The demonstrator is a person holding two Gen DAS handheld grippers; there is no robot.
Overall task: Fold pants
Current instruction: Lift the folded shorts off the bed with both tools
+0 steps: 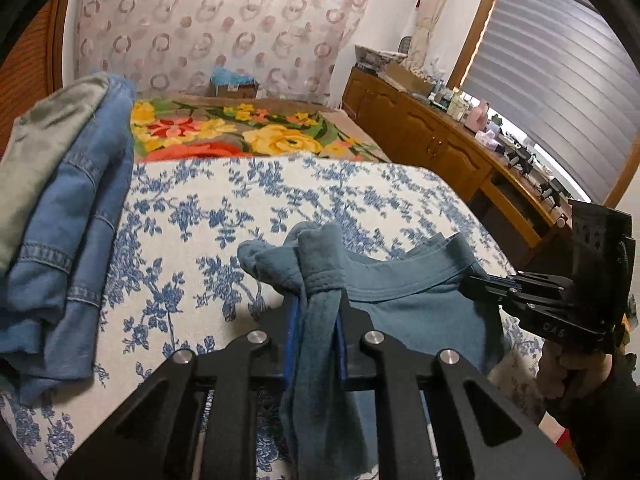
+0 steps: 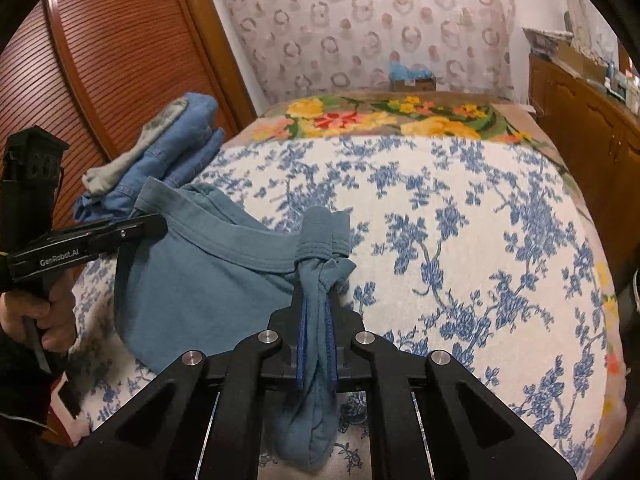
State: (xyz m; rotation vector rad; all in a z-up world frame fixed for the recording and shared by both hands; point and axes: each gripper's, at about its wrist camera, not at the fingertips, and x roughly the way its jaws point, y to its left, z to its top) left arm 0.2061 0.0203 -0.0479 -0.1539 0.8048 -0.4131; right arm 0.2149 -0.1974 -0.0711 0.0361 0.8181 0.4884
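Teal-blue pants (image 1: 400, 296) hang by the waistband between my two grippers, just above the bed. My left gripper (image 1: 316, 294) is shut on a bunched part of the waistband, and cloth trails down between its fingers. Farther right in the left wrist view, my right gripper (image 1: 474, 280) pinches the other end of the band. In the right wrist view, the right gripper (image 2: 316, 292) is shut on a gathered fold of the pants (image 2: 192, 284). The left gripper (image 2: 160, 222) grips the band at the left, held by a hand (image 2: 52, 312). The legs below are mostly hidden.
The bed has a white cover with blue flowers (image 1: 208, 208) and a bright floral blanket (image 1: 240, 132) beyond. A stack of folded denim and grey clothes (image 1: 68, 220) lies on its left side. A wooden cabinet (image 1: 420, 144) with clutter runs along the right. A louvred wooden door (image 2: 120, 40) stands at the left.
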